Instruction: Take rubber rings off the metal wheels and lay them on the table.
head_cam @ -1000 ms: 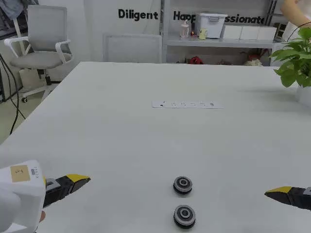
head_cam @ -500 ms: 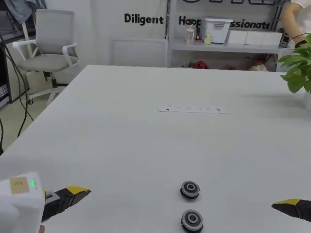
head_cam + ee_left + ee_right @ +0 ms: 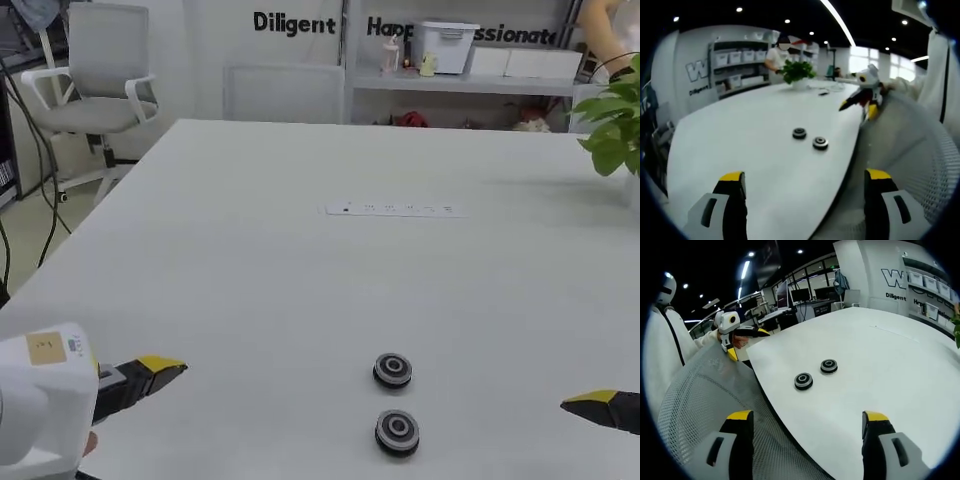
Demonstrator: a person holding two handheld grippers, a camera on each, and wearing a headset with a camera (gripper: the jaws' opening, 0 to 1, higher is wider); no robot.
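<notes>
Two metal wheels with black rubber rings lie flat on the white table near its front edge, one just behind the other. The left gripper view shows the same pair as wheel and wheel, and the right gripper view as wheel and wheel. My left gripper is open and empty, well left of the wheels; its yellow tip shows in the head view. My right gripper is open and empty too, off to their right, tip at the frame edge.
A white power strip lies mid-table. A potted plant stands at the far right corner. An office chair and shelves with boxes stand beyond the table. A mesh chair back is by the table's front edge.
The head camera shifted a little, so the whole scene slid. The wheels lie where they were and both grippers stay open at the sides.
</notes>
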